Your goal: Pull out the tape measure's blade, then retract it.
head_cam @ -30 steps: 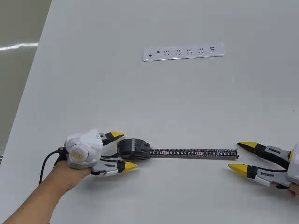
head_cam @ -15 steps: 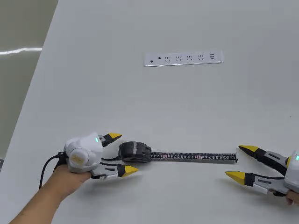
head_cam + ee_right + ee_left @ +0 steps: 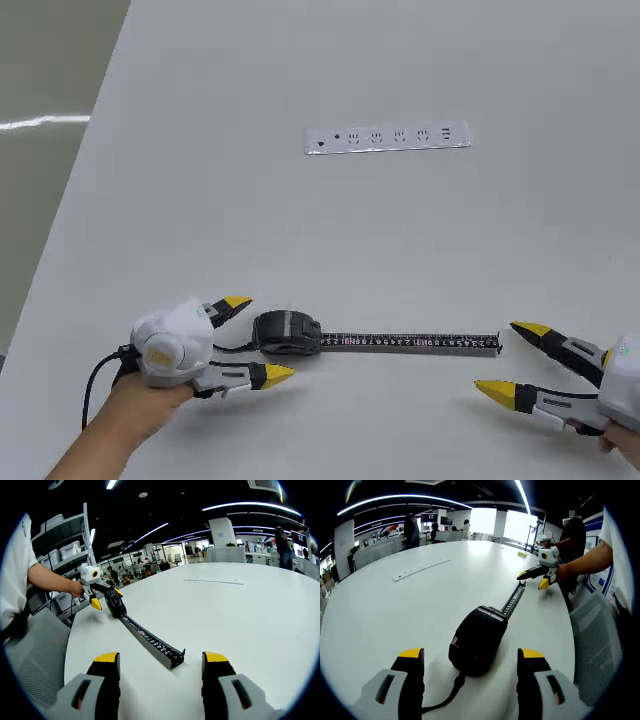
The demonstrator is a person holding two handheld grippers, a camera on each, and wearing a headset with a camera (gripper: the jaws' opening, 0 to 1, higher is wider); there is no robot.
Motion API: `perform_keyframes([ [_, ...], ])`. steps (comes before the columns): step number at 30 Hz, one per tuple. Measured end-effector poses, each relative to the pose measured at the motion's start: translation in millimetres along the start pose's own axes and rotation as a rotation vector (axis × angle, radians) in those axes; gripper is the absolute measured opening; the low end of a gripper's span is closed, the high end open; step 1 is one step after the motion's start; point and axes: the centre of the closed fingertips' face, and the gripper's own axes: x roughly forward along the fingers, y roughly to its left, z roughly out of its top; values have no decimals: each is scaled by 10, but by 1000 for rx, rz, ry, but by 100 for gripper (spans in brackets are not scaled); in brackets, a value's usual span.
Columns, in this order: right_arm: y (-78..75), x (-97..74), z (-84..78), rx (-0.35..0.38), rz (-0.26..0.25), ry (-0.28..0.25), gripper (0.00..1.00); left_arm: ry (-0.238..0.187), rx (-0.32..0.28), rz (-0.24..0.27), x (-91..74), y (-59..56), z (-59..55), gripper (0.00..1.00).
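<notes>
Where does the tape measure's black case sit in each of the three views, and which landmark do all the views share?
Head view: case lower left, at the left end of the blade.
Left gripper view: case low centre, close up.
Right gripper view: case small, left of centre, at the blade's far end.
Shared landmark: the white power strip, lying beyond the tape.

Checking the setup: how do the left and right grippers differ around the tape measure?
The left gripper straddles the tape measure's case without closing on it; the right gripper faces the free end of the blade, apart from it. The left gripper points along the blade, the right gripper back toward it. Both have open jaws.
</notes>
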Motion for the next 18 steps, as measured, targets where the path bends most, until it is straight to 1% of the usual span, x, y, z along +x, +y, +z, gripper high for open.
perform_keyframes([
  [3, 22, -7, 8, 9, -11, -5, 67, -7, -17, 12, -32, -1, -3, 75],
  [5, 35, -8, -15, 12, -20, 0, 68, -25, -26, 15, -56, -19, 25, 77],
  [7, 66, -11, -3, 14, -24, -4, 69, -20, -28, 28, -66, -13, 2, 78],
  [9, 88, -10, 13, 16, -27, -11, 69, -27, -38, 35, -85, -22, 12, 78],
  [10, 69, -22, 12, 16, -33, -12, 69, -33, -44, 39, -98, -28, 16, 78],
  [12, 81, -27, 29, 19, -39, -23, 69, -38, -51, 47, -109, -31, 5, 79],
  [18, 109, -43, 33, 6, -59, -25, 70, -51, -65, 68, -161, -48, 9, 79],
])
